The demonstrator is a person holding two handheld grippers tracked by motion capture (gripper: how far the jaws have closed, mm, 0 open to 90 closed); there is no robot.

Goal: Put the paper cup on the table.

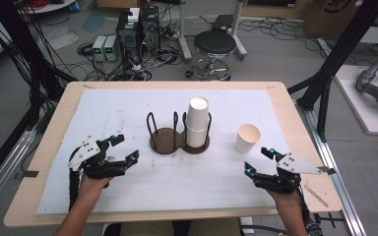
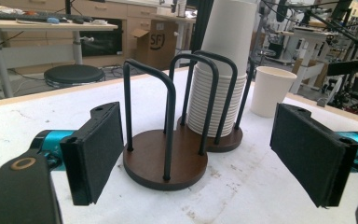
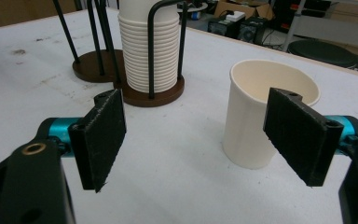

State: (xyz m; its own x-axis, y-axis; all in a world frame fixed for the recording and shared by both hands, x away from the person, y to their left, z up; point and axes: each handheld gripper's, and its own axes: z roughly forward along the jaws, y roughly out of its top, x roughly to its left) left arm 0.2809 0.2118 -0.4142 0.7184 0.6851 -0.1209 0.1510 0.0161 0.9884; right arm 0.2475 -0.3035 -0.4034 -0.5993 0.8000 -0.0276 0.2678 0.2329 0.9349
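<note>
Nearest the high camera, at the bench's near edge, are two hand-held grippers. The left hand-held gripper point(image 1: 125, 147) sits near the near left corner with its jaws apart and nothing between them. The right hand-held gripper point(image 1: 257, 161) sits near the near right corner, its jaws also spread wide and gripping nothing. The person's forearms are cut off by the bottom of the high view.

One bench point(image 1: 49, 147) carries everything, under one white sheet point(image 1: 118, 108) marked with faint stains. At the middle stands one dark wooden cup holder point(image 1: 166, 142) with two round bases joined together and black wire hoops. Its left base is bare; its right base holds one stack of paper cups point(image 1: 197, 123). The number of cups in the stack is hard to count, and its top is cut off in both gripper views.

One loose paper cup point(image 1: 247, 138) stands upright toward the right edge, apart from the holder, just beyond the right hand-held gripper. In the right gripper view the right jaw covers part of its rim.
</note>
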